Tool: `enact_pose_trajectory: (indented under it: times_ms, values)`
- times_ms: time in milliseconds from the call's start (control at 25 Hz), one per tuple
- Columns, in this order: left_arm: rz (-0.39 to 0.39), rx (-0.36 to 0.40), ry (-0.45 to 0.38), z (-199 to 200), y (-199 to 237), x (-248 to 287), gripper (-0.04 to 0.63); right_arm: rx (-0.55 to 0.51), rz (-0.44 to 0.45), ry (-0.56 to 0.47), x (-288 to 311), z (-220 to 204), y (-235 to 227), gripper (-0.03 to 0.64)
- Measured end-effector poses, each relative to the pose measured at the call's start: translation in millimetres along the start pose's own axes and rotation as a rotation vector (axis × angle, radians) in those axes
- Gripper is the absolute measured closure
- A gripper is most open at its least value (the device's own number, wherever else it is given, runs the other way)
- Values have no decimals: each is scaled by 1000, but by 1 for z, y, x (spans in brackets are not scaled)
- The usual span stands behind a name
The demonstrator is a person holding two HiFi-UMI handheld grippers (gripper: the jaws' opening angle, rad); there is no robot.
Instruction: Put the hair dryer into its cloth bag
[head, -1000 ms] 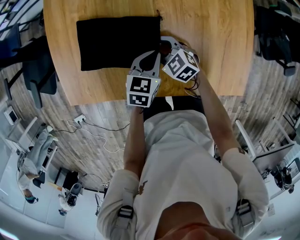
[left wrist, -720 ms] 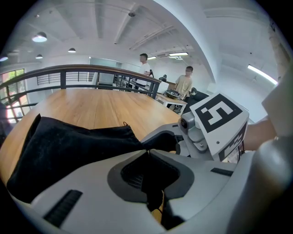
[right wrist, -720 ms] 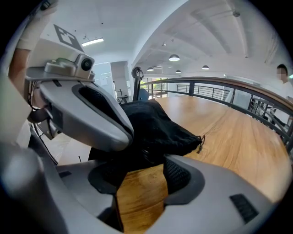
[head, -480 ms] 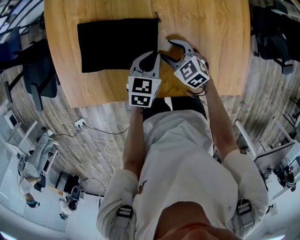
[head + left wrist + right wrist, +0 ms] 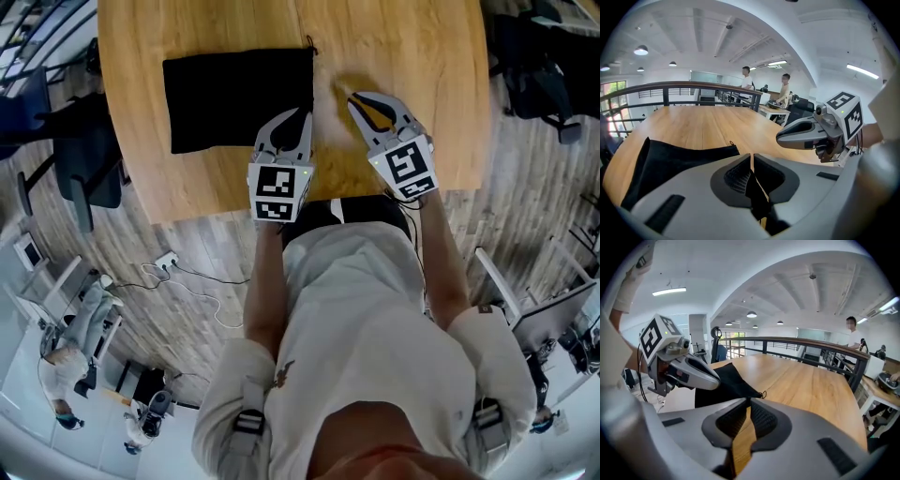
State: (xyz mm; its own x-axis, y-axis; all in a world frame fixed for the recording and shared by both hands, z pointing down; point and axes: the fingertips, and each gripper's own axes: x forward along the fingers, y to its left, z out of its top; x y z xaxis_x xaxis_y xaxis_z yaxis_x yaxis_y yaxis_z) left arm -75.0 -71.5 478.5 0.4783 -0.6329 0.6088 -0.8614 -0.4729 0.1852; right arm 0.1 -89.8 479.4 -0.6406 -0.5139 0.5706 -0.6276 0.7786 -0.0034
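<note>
Wooden table (image 5: 394, 37), dark office chair (image 5: 80, 178) beside it, white power strip (image 5: 167, 260) on plank floor (image 5: 525, 206).

- A flat black cloth bag (image 5: 234, 98) lies on the left half of the light wooden table (image 5: 412, 47), set back from the near edge.
- A black office chair (image 5: 80, 159) stands on the floor just left of the table; another dark chair (image 5: 539, 84) stands at its right.
- A white cable (image 5: 202, 281) trails over the wood-plank floor (image 5: 187, 234) below the table's near left corner.
- A dark metal railing (image 5: 787, 341) runs beyond the table's far edge, with two people (image 5: 746, 77) standing behind it.
</note>
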Motion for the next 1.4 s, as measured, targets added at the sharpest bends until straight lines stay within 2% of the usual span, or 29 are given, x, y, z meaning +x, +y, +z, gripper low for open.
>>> enact_pose_trajectory:
  times_ms: [160, 320, 720, 1400]
  values:
    - [-7, 21, -32, 8, 2, -12, 574, 31, -21, -44, -14, 17, -1, 589]
    - [-15, 27, -52, 11, 2, -21, 577, 42, -12, -46, -21, 18, 7, 595]
    - [-12, 29, -37, 2, 7, -35, 577, 61, 20, -15, -20, 8, 29, 597]
    - [-11, 29, -36, 1, 10, -35, 575, 48, 38, 0, -14, 7, 33, 597]
